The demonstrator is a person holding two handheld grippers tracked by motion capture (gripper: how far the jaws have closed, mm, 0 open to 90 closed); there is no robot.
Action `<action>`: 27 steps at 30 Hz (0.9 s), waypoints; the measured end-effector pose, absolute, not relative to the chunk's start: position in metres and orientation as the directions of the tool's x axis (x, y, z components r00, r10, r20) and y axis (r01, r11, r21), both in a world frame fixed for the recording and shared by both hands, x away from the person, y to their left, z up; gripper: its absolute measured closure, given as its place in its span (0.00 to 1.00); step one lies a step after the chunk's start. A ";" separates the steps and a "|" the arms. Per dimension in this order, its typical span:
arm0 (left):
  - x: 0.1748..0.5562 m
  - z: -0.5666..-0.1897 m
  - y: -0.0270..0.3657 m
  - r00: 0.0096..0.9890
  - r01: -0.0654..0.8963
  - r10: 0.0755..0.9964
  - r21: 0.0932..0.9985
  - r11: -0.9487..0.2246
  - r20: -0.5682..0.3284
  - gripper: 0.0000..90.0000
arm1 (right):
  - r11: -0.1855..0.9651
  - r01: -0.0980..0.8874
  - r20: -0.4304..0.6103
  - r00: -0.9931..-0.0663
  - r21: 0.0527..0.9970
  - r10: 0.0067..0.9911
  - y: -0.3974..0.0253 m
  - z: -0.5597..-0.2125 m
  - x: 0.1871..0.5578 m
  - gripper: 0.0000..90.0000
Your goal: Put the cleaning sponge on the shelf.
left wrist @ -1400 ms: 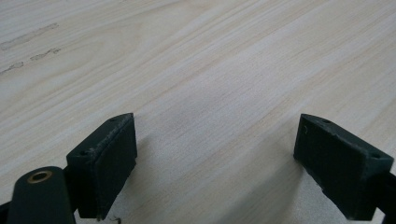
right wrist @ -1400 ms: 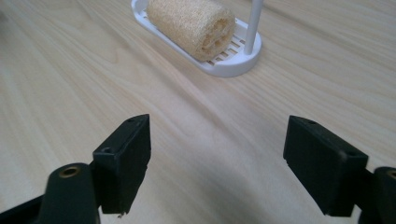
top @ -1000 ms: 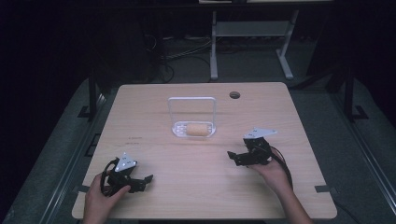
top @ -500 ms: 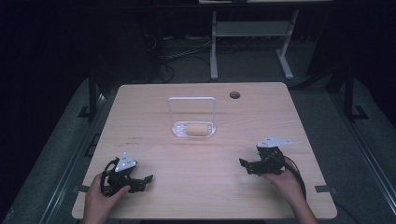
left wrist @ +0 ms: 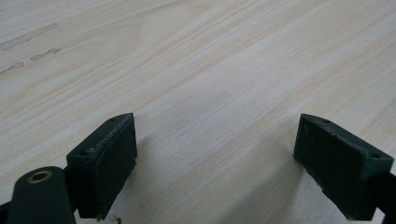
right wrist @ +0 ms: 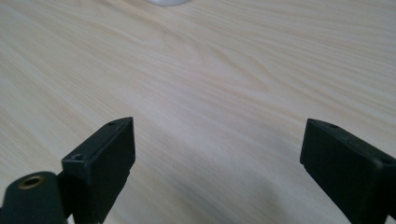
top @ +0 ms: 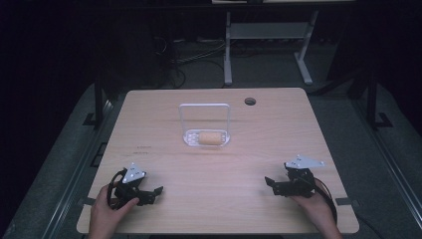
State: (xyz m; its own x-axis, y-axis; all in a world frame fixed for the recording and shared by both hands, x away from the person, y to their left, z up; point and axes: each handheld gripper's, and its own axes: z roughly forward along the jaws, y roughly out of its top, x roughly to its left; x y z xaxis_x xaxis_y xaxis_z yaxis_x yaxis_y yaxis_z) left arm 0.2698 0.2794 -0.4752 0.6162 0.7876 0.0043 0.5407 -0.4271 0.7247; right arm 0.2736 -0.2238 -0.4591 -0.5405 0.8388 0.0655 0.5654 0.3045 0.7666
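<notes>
Both tongs sit low at the near edge of the bench (top: 164, 114), one at each corner, and nothing is gripped. The left tongs (top: 155, 193) rest in the person's left hand (top: 107, 211) at the near left, jaws spread wide; in the left gripper view the left tongs (left wrist: 215, 172) show two black pads well apart with only bare pale wood grain between them. The right tongs (top: 271, 184) sit at the near right in the right hand (top: 313, 206), grey three-cornered plate on top, and the right tongs (right wrist: 217, 172) likewise gape wide over bare wood in the right gripper view. Out in the middle of the bench, well apart from both tongs, stands a small clear tray (top: 190, 138) with a tall white wire handle (top: 204, 106) arching upright over it. Inside the tray lies one tan, cylinder-shaped roll (top: 211, 137), on its side, filling most of the tray's right part; what it is made of is too small to tell. At the top edge of the right gripper view a sliver of the tray's pale rim (right wrist: 169, 2) peeks in. A dark round cable hole (top: 250, 101) marks the bench's far side.
</notes>
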 end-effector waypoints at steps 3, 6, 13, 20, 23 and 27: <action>0.270 -0.475 0.279 0.616 0.541 0.788 0.725 -0.427 0.004 0.14 | 0.300 0.572 0.067 -0.533 0.763 0.844 -0.229 -0.462 0.269 0.11; 0.270 -0.475 0.279 0.616 0.541 0.788 0.725 -0.427 0.005 0.14 | 0.295 0.576 0.069 -0.525 0.762 0.848 -0.234 -0.465 0.264 0.11; 0.270 -0.475 0.279 0.616 0.541 0.788 0.725 -0.427 0.005 0.14 | 0.291 0.594 0.064 -0.504 0.750 0.861 -0.244 -0.472 0.257 0.11; 0.270 -0.475 0.279 0.616 0.541 0.787 0.724 -0.428 0.005 0.14 | 0.294 0.608 0.043 -0.477 0.737 0.878 -0.252 -0.481 0.255 0.11; 0.270 -0.475 0.279 0.617 0.541 0.787 0.725 -0.428 0.005 0.14 | 0.291 0.614 0.046 -0.472 0.734 0.880 -0.253 -0.481 0.254 0.12; 0.270 -0.475 0.279 0.617 0.541 0.787 0.725 -0.428 0.005 0.14 | 0.306 0.626 0.030 -0.466 0.717 0.884 -0.252 -0.482 0.255 0.13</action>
State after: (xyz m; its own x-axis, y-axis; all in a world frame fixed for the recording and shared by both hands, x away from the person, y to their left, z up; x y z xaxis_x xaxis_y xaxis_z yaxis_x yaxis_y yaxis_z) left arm 0.2697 0.2794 -0.4752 0.6165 0.7873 0.0047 0.5405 -0.4275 0.7246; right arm 0.2547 -0.2518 -0.4816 -0.4656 0.8845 0.0297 0.6264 0.3056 0.7171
